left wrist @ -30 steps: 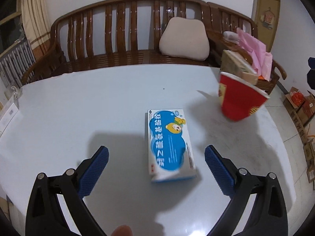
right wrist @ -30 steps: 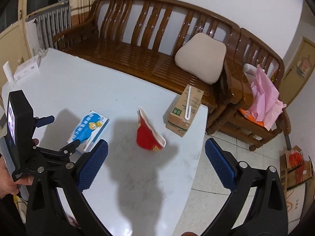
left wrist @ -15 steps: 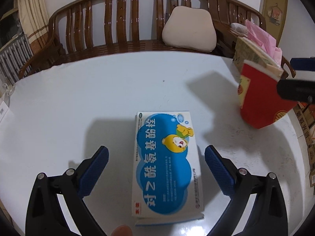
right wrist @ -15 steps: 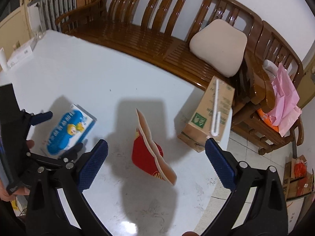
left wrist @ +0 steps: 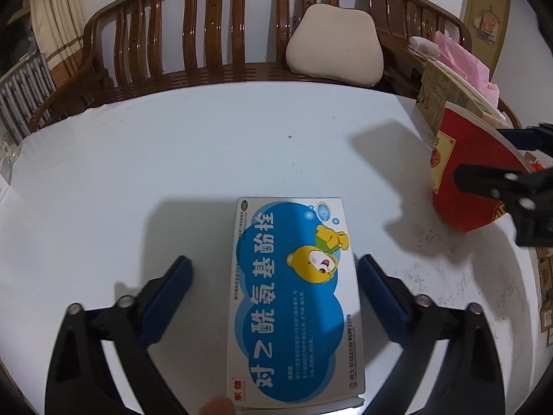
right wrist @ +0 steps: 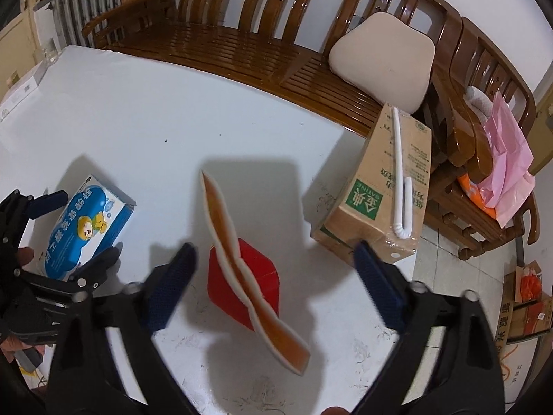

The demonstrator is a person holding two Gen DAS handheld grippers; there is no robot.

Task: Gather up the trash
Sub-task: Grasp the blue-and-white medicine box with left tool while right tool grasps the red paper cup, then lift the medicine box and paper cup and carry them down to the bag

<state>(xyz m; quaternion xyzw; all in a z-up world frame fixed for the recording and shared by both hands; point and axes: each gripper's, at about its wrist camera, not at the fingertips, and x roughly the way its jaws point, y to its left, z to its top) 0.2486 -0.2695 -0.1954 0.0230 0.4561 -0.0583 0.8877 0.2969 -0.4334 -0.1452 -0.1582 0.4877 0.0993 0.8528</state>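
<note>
A blue and white medicine box (left wrist: 293,294) lies flat on the white table (left wrist: 172,173). My left gripper (left wrist: 274,263) straddles it with its jaws closing. The right pad is at the box's edge and the left pad stands apart from it. A squashed red paper cup (right wrist: 242,276) with a flattened rim lies between the fingers of my right gripper (right wrist: 274,250). Those jaws are closing too, with gaps on both sides. The left wrist view shows the red cup (left wrist: 463,173) and the right gripper (left wrist: 497,155) at the right edge. The right wrist view shows the medicine box (right wrist: 86,221) inside the left gripper (right wrist: 84,226).
A brown drink carton (right wrist: 387,193) with a white straw lies near the table's far right corner. A wooden bench (left wrist: 207,52) with a beige cushion (left wrist: 335,45) runs behind the table. A pink bag (right wrist: 504,159) sits on a chair, and cardboard boxes (right wrist: 525,297) stand on the floor.
Both grippers came down toward the table, the left over the medicine box, the right over the red cup. Both pairs of jaws have narrowed slightly.
</note>
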